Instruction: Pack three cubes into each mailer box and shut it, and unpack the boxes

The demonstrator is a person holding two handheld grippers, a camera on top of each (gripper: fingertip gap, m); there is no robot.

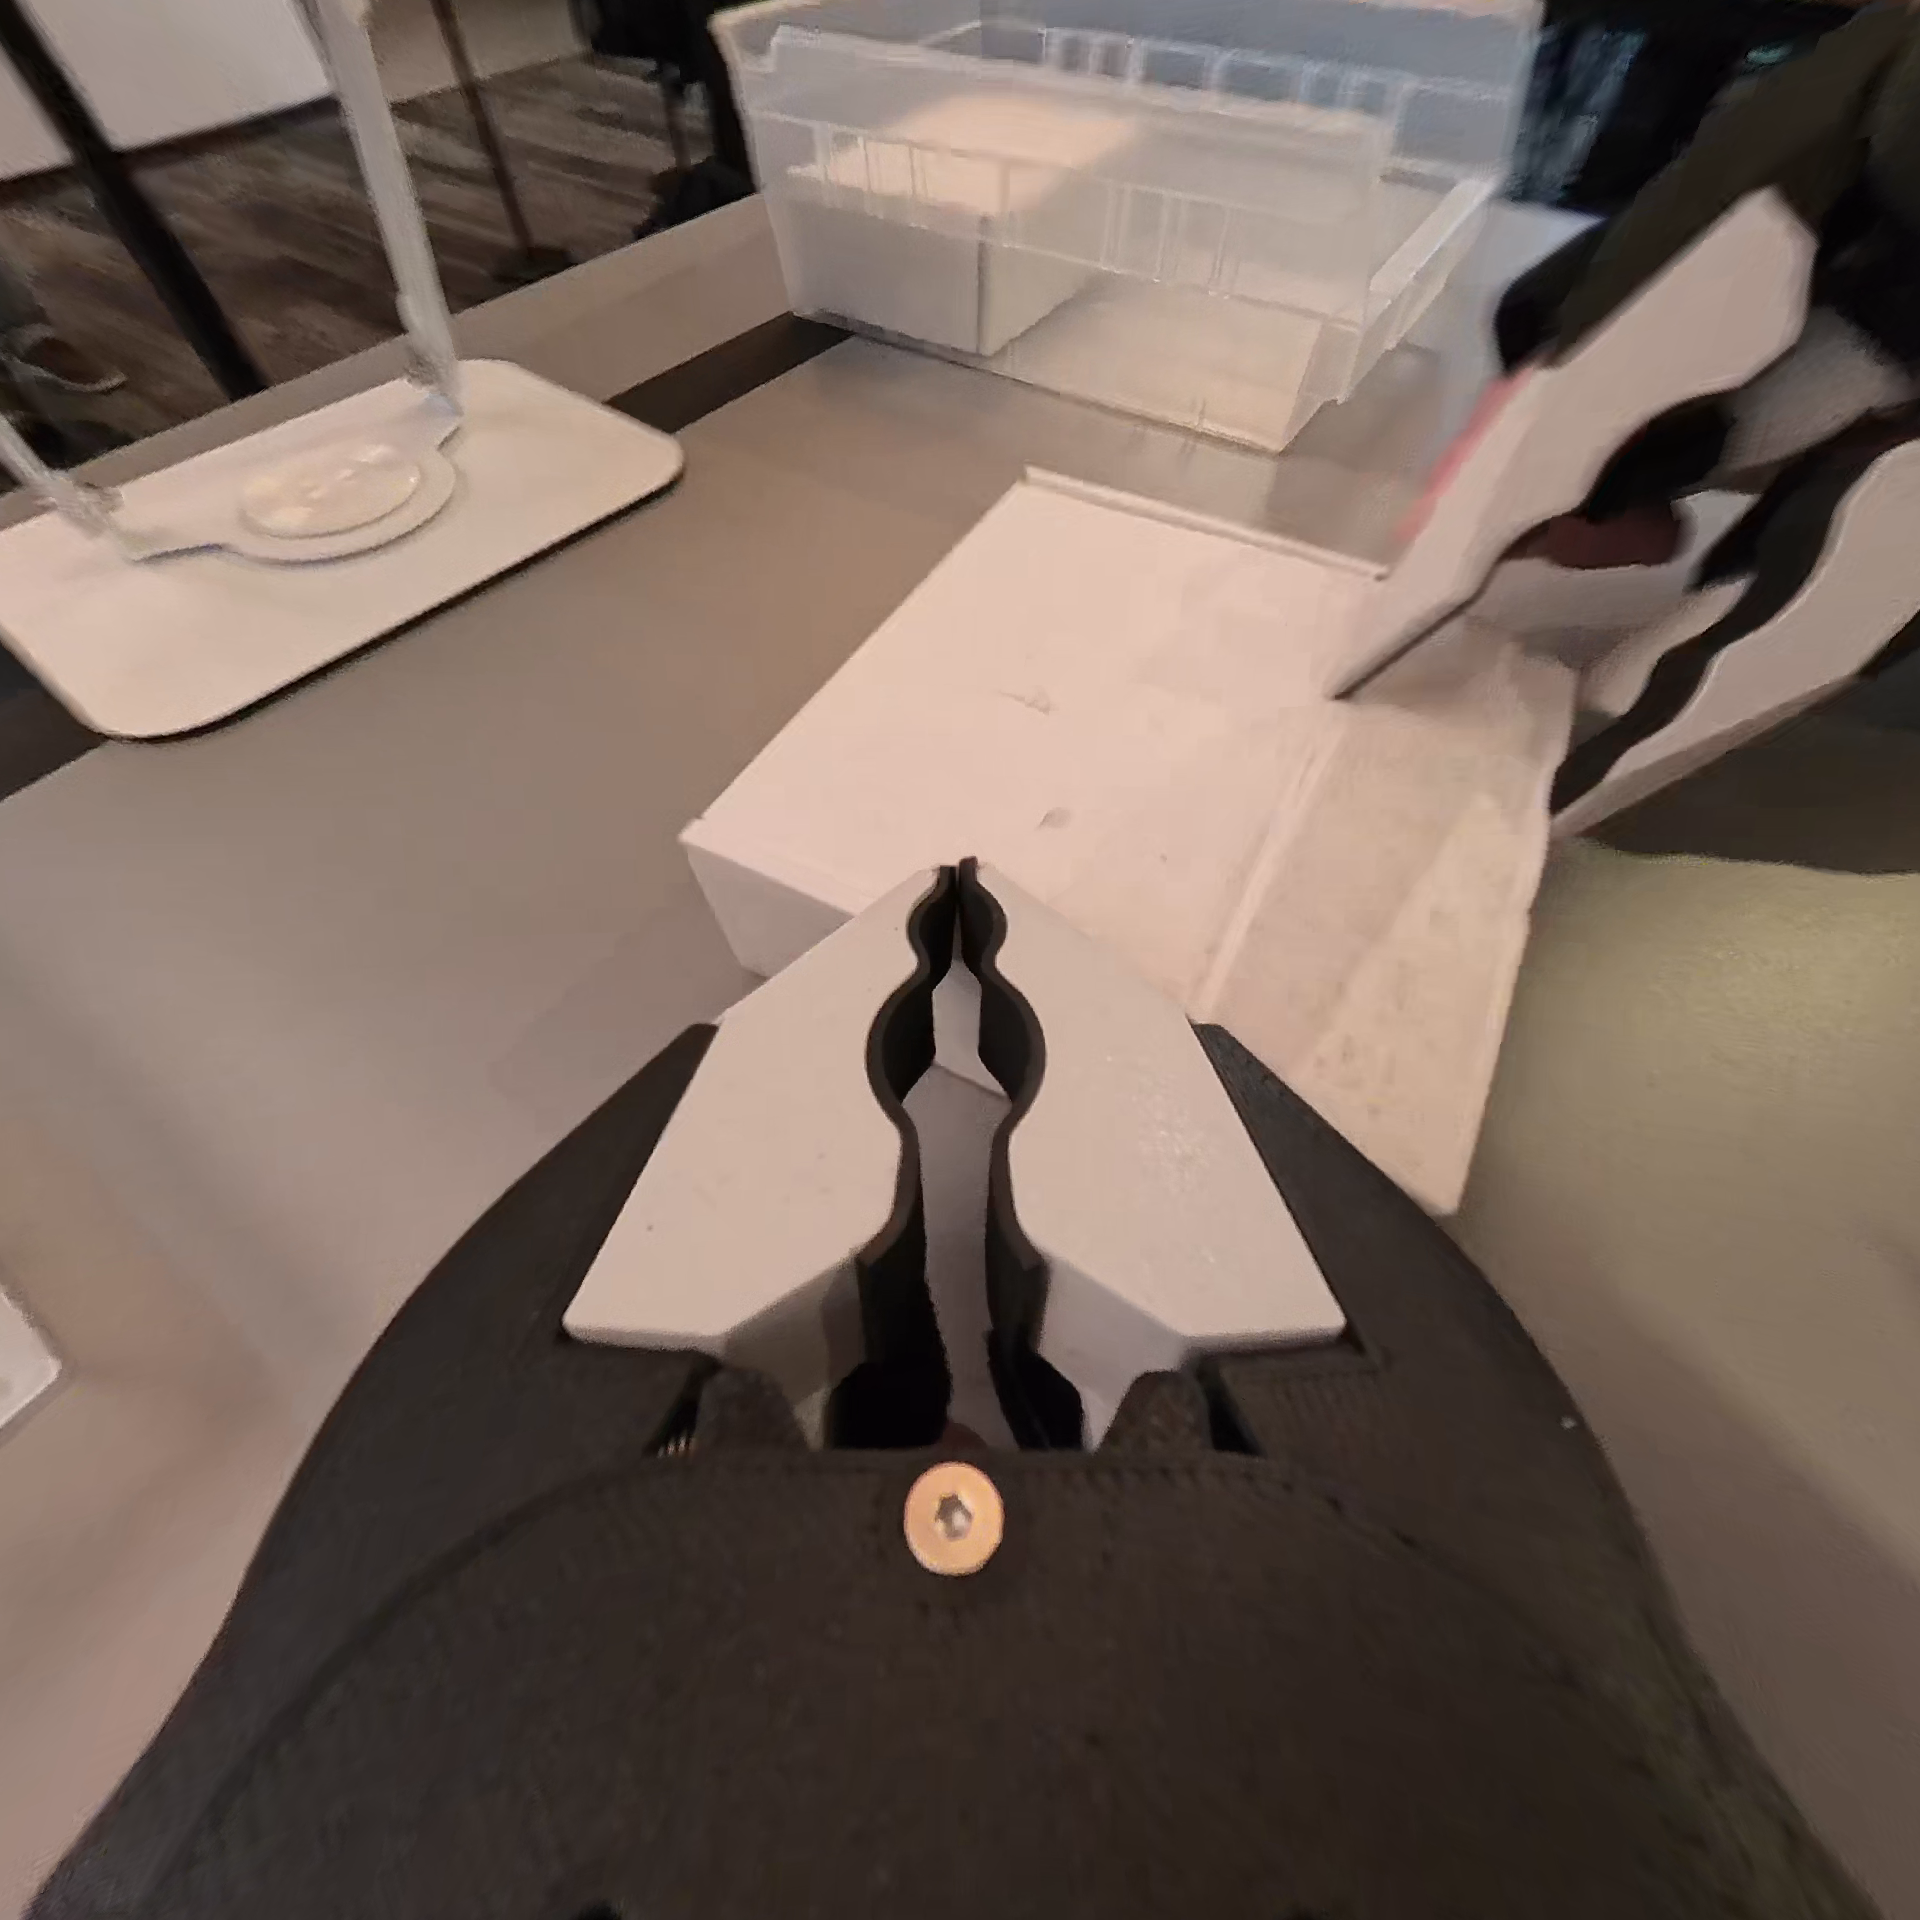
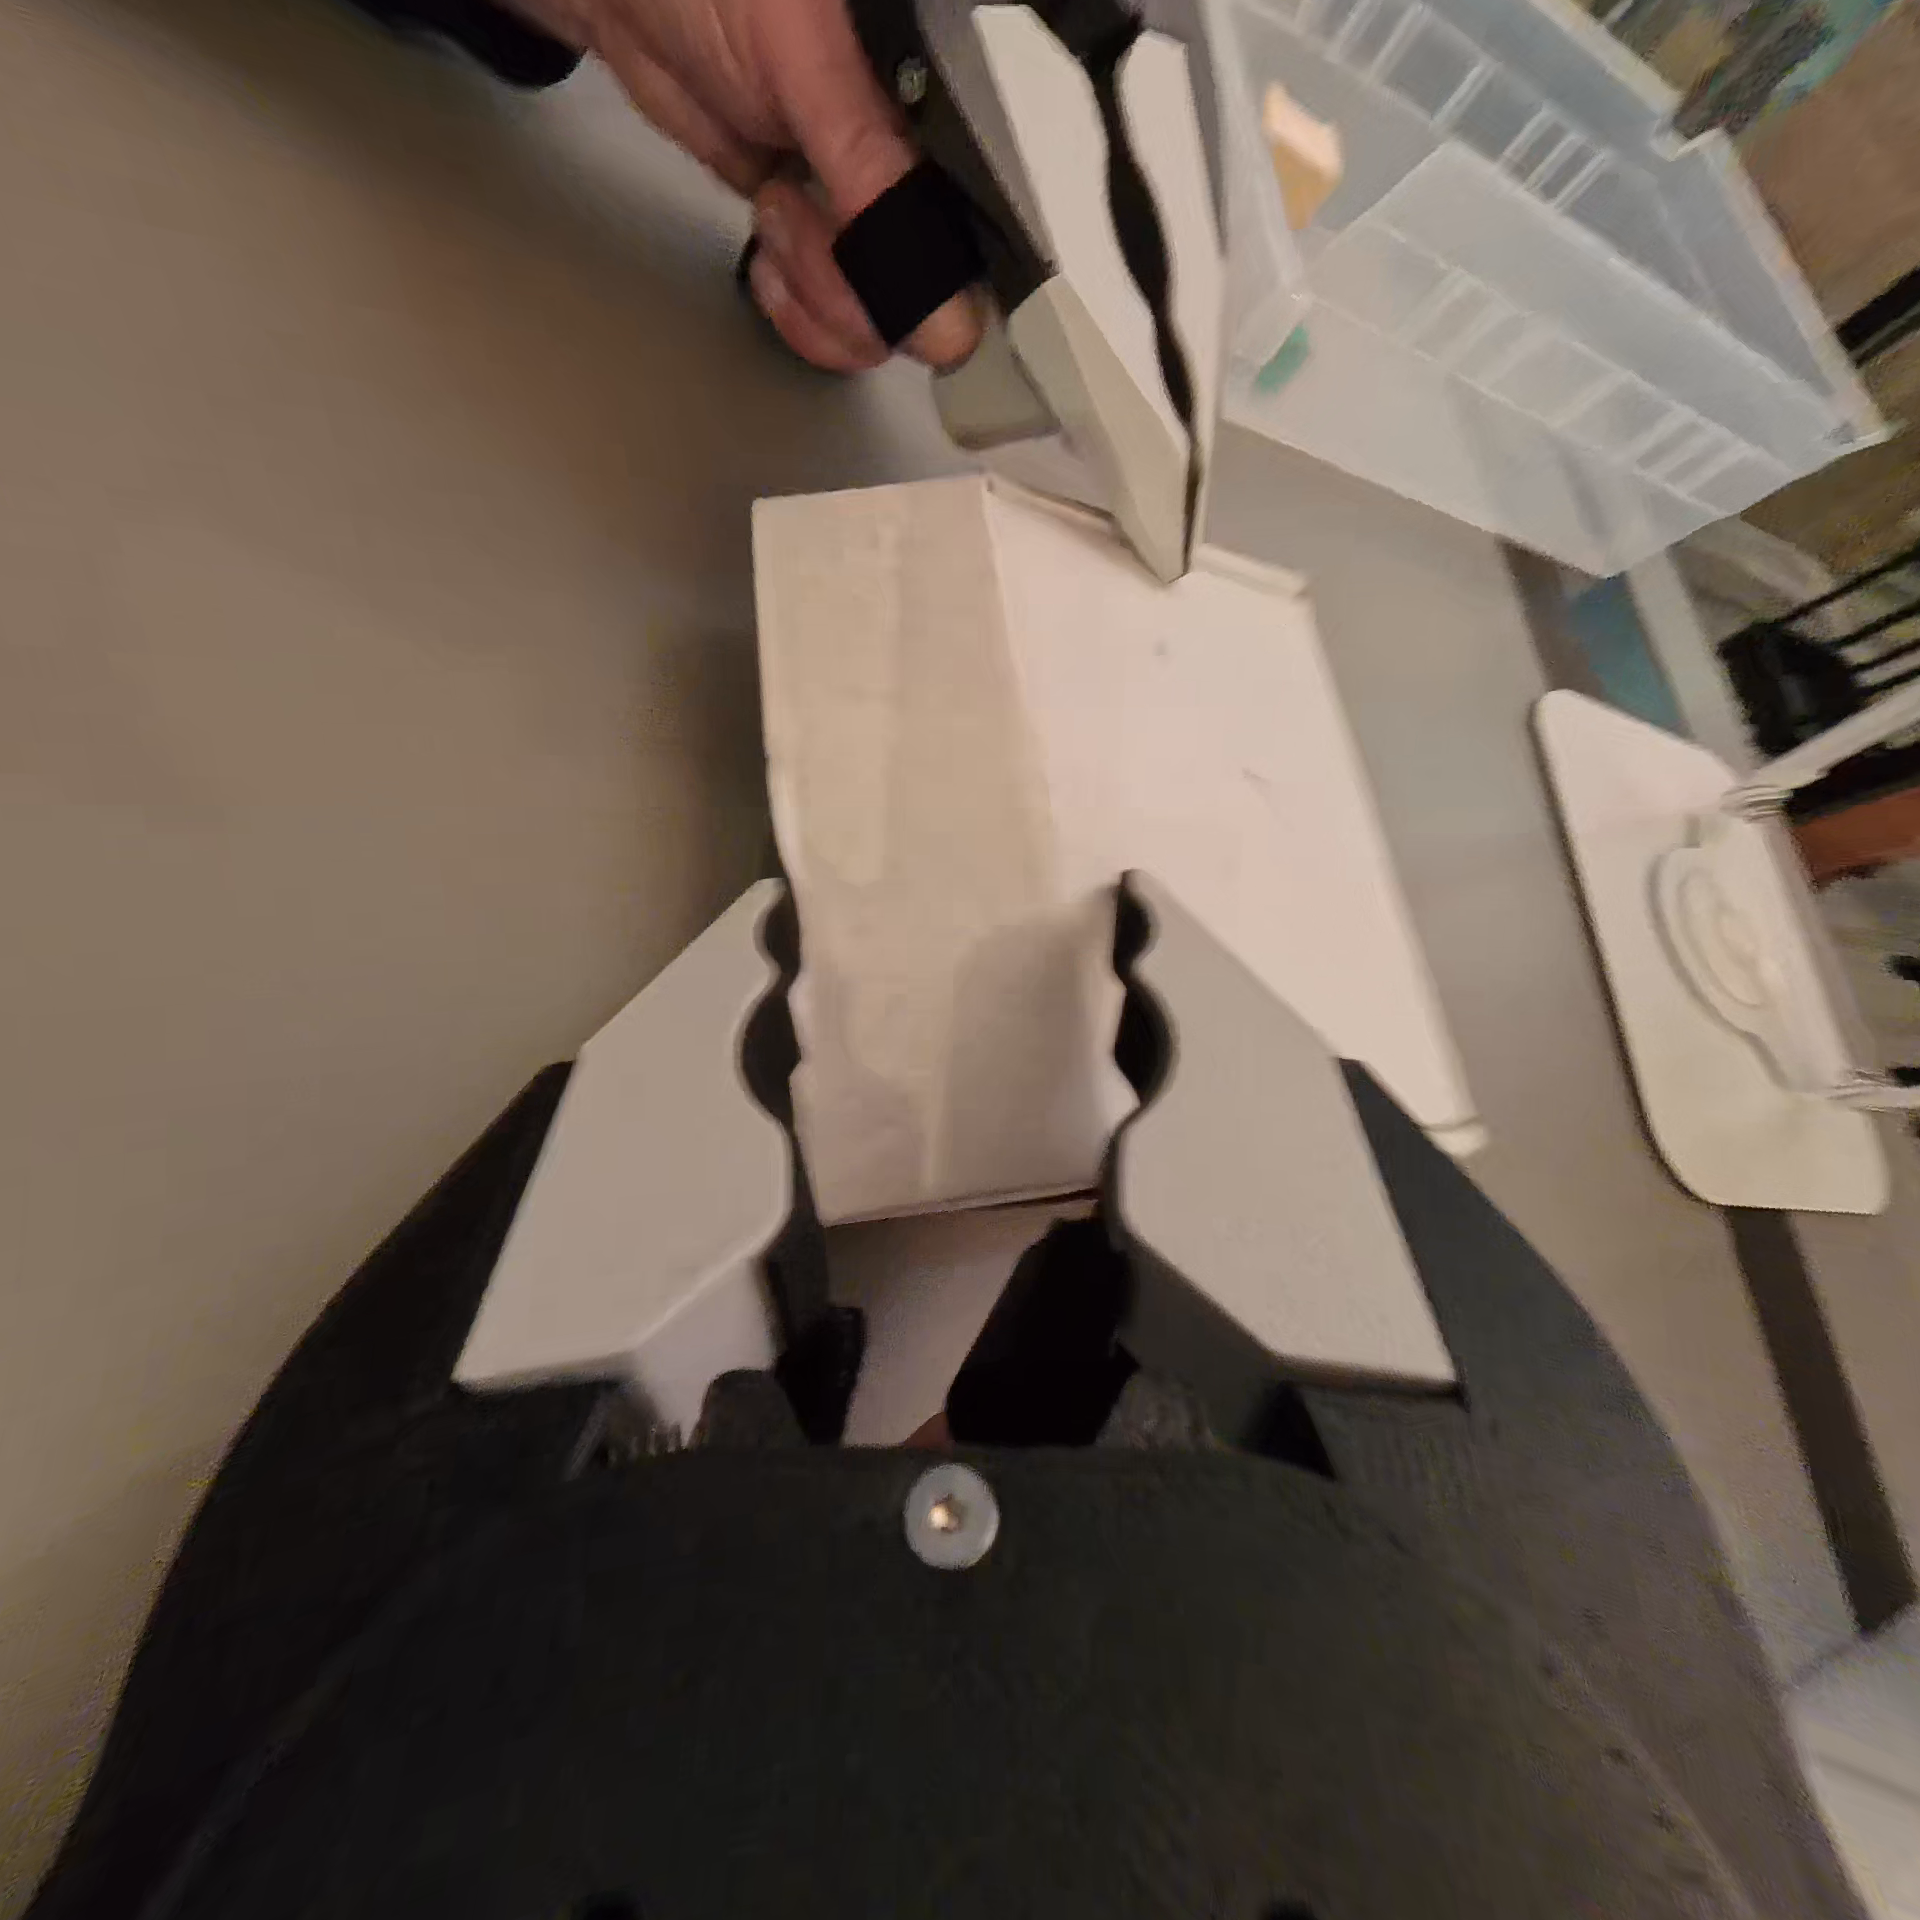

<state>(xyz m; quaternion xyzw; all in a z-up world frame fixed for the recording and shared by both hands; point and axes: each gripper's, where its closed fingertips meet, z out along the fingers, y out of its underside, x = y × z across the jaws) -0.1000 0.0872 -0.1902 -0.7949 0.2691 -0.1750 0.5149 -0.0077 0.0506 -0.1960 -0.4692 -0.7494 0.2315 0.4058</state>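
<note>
Left tongs (image 1: pixel 961 871) closing fully, tips meeting with nothing between, hovering at near corner of flat white cardboard mailer box (image 1: pixel 1091 727). In right wrist view, same left tongs (image 2: pixel 1179 561) pointing down at far edge of box, tip at or just above the lid; contact impossible to confirm. Person's hand (image 2: pixel 821 197) wrapping the handle, black strap (image 2: pixel 904 260) crossing one finger.

Right tongs (image 2: pixel 951 894) standing open, straddling near end of white mailer box (image 2: pixel 1039 790), gripping nothing. Box lying shut on grey bench (image 1: pixel 364 883).

Sitting beyond box: clear plastic storage bin (image 1: pixel 1091 208), small tan and green items showing blurrily inside. Resting to one side: white flat stand base (image 1: pixel 312 551) bearing clear upright posts.
</note>
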